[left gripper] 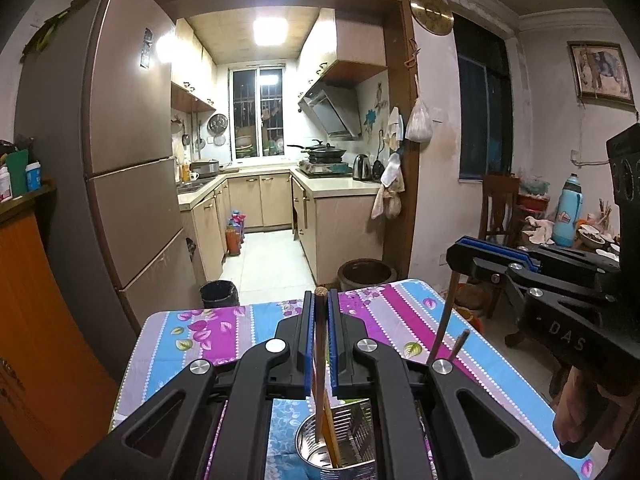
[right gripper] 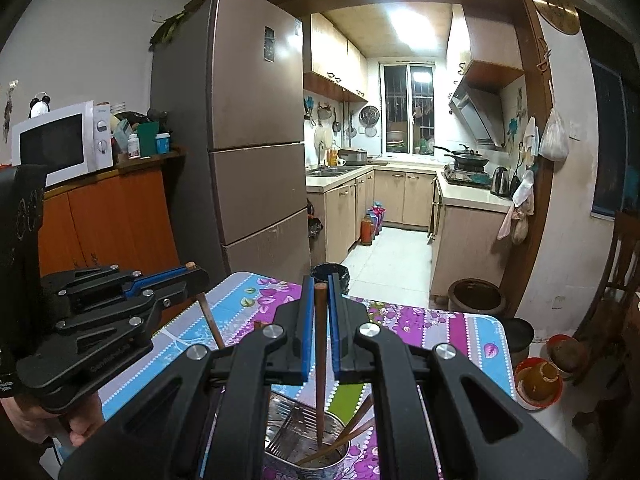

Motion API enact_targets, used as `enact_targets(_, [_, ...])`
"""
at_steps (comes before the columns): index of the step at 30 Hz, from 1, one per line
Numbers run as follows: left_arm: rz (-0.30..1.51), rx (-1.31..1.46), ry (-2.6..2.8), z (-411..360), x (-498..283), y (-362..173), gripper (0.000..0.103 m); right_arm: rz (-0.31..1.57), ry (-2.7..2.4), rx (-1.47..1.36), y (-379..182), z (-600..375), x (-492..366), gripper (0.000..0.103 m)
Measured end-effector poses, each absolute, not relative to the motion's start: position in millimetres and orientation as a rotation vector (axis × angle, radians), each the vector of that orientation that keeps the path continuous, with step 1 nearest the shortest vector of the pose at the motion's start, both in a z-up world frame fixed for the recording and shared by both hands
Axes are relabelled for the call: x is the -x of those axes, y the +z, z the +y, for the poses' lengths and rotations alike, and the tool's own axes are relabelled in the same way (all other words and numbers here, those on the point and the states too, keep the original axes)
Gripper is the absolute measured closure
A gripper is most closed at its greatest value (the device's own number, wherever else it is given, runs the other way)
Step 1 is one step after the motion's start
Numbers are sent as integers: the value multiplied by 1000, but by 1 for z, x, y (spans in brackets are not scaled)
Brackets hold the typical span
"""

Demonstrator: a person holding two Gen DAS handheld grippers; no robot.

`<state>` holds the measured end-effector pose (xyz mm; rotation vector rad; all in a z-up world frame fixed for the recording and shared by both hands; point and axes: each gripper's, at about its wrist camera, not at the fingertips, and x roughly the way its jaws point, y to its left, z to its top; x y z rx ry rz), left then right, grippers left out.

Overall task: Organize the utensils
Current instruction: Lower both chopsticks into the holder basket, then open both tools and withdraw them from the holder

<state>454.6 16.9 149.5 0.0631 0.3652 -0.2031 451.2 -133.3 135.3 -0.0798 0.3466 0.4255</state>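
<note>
Your left gripper [left gripper: 320, 336] is clamped on a brown chopstick [left gripper: 319, 364], tip down inside the steel utensil holder [left gripper: 310, 444] on the floral tablecloth [left gripper: 224, 332]. Your right gripper [right gripper: 319, 328] likewise pinches a second chopstick [right gripper: 320, 360], its tip in the same holder.

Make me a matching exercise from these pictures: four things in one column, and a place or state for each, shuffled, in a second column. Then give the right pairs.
Things:
1. Left tool
2. Metal cup
3. Clock
4. Wok

Places or states:
A. On the stove
B. Shut on a chopstick
C. On the wall beside the kitchen doorway
D. On the tablecloth, holding chopsticks

Pairs: 1-B, 2-D, 3-C, 4-A
</note>
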Motion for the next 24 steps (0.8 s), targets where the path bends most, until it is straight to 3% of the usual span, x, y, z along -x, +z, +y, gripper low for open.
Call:
enact_targets(4, [365, -52, -188, 21, -458, 147, 95, 337, 400, 96, 134, -133, -453, 95])
enact_targets(11, [362, -42, -158, 22, -460, 147, 95, 271, 382, 120, 141, -134, -441, 65])
enact_targets(13, [362, -37, -143, 23, -461, 147, 94, 253, 383, 121, 143, -135, -436, 63])
enact_targets(17, [343, -35, -107, 26, -460, 148, 74, 232, 388, 137, 144, -134, -429, 57])
enact_targets(24, [309, -23, -79, 33, -454, 155, 69, 218, 401, 137, 144, -137, -422, 56])
